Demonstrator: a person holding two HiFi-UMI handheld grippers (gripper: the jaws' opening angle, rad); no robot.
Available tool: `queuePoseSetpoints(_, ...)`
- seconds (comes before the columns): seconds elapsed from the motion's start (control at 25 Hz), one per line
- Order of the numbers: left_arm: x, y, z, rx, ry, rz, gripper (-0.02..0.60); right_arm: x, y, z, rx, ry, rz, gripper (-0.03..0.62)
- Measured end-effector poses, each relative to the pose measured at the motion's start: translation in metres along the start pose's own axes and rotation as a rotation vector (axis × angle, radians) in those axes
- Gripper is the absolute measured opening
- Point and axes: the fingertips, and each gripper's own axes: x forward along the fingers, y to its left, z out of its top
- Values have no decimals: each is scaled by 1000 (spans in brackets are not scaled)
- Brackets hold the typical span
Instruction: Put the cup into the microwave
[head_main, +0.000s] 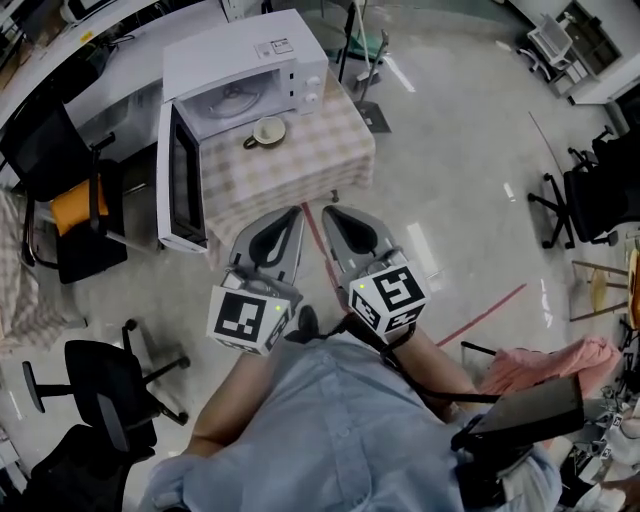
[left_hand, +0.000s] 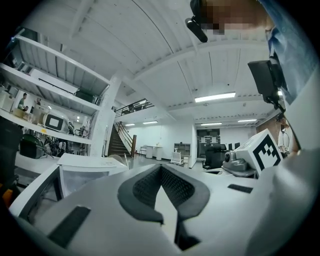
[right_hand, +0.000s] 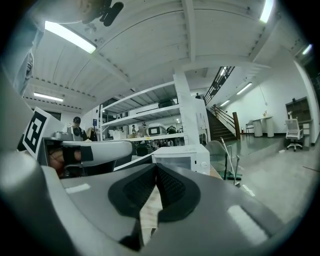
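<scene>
A white microwave (head_main: 245, 70) stands on a table with a checked cloth (head_main: 320, 150), its door (head_main: 178, 180) swung open to the left. A pale cup (head_main: 268, 131) sits on the cloth just in front of the microwave's open mouth. Both grippers are held side by side short of the table's near edge, pointing at it. The left gripper (head_main: 296, 212) is shut with nothing in it, and so is the right gripper (head_main: 330, 212). In the left gripper view the microwave (left_hand: 80, 170) shows beyond the shut gripper (left_hand: 161, 169). The right gripper view shows the microwave (right_hand: 182, 157) past the shut gripper (right_hand: 156, 167). The cup is hidden in both gripper views.
Black office chairs stand left of the table (head_main: 60, 215) and on the near left (head_main: 105, 395); another chair (head_main: 590, 195) is at the far right. A red tape line (head_main: 480, 310) crosses the glossy floor. A pink cloth (head_main: 550, 360) lies at the lower right.
</scene>
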Motion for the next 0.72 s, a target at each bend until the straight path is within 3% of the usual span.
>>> queuePoseSetpoints(0.36, 25, 20, 1, 5, -12, 23, 5, 29, -23, 12, -17, -6, 22, 5)
queuePoseSetpoints(0.72, 66, 44, 4, 23, 26, 122, 5, 69, -61, 22, -3, -26, 118, 5)
